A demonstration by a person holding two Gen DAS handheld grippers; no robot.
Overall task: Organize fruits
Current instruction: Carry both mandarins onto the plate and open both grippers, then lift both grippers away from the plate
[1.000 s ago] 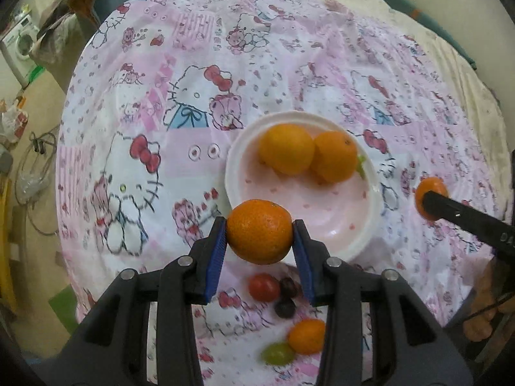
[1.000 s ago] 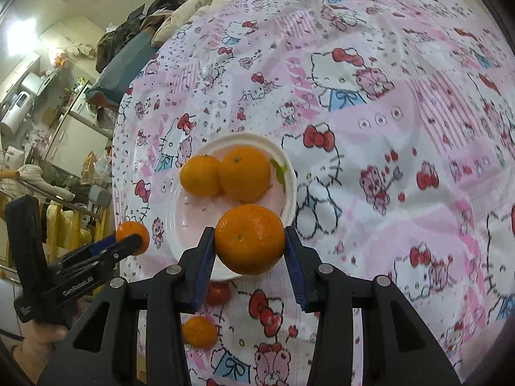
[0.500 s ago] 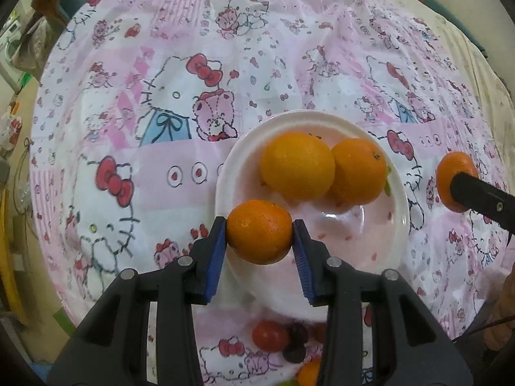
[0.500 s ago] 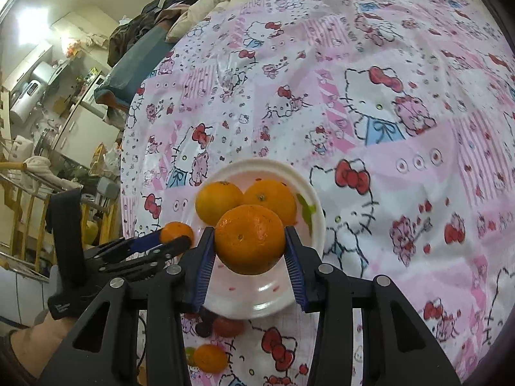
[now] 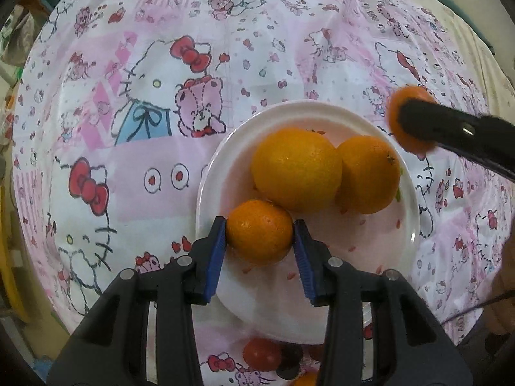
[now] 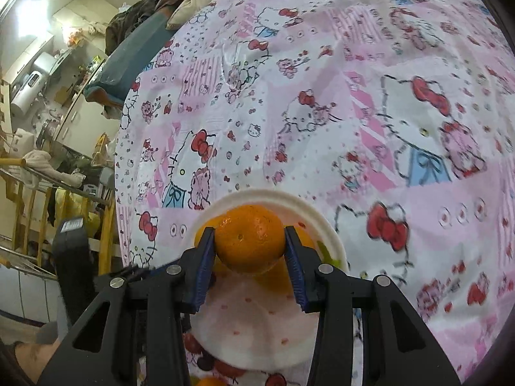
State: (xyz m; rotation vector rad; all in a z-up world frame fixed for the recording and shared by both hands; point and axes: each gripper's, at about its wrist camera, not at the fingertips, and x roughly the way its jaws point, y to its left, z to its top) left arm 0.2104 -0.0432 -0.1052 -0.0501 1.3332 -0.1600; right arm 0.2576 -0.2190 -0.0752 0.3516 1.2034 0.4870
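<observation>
Both hands had closed in on the white plate (image 5: 206, 193) since a second before. The left hand-held gripper (image 5: 260, 236) was clamped on a small orange (image 5: 259, 231), its blue pads pressing each side. A second earlier that fruit hung short of the plate's near rim; now it sat low over the plate's near-left part, just beside the two oranges (image 5: 296, 169) already lying there. Whether it touched the plate could not be told.

The right hand-held gripper (image 6: 249, 247) was likewise clamped on another orange (image 6: 249, 238). It had swung in from the side, and in its own view the fruit now covered the plate's (image 6: 325, 228) far half; in the left view it hung blurred beyond the plate's right edge.

Two oranges were therefore about to join the pair, probably the left one first. A tomato (image 5: 262, 353) and dark grapes (image 5: 289, 363) still lay on the patterned cloth (image 5: 128, 128) near the plate, unsorted.
</observation>
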